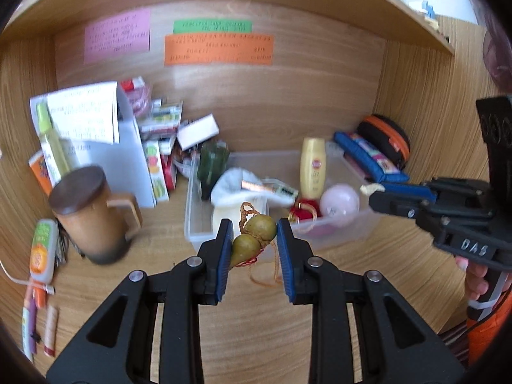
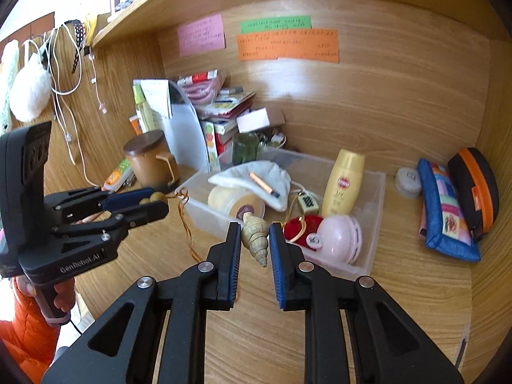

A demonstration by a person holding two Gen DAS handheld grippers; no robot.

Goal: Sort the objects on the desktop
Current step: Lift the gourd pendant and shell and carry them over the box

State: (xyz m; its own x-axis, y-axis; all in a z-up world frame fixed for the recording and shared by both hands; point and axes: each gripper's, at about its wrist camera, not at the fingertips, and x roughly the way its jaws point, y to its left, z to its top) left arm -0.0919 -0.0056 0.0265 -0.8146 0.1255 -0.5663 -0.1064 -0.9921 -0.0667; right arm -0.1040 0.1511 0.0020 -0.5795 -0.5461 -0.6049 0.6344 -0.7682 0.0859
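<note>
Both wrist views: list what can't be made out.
- Pink, green and orange paper notes on the back panel: writing too small and blurred in both views.
- Clear plastic bin: floor hidden under its contents.
- Small tan spiral seashell in the right tool: far side hidden, left view shows only its tip.

olive gourd charm (image 1: 254, 238) and spiral seashell (image 2: 255, 236) hang above clear bin (image 2: 372, 224).

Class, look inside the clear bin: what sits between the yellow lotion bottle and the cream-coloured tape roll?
In the right wrist view, a white drawstring pouch with a copper-coloured tube on it lies between the tape roll and the yellow lotion bottle, plus a small mahjong-tile charm.
</note>
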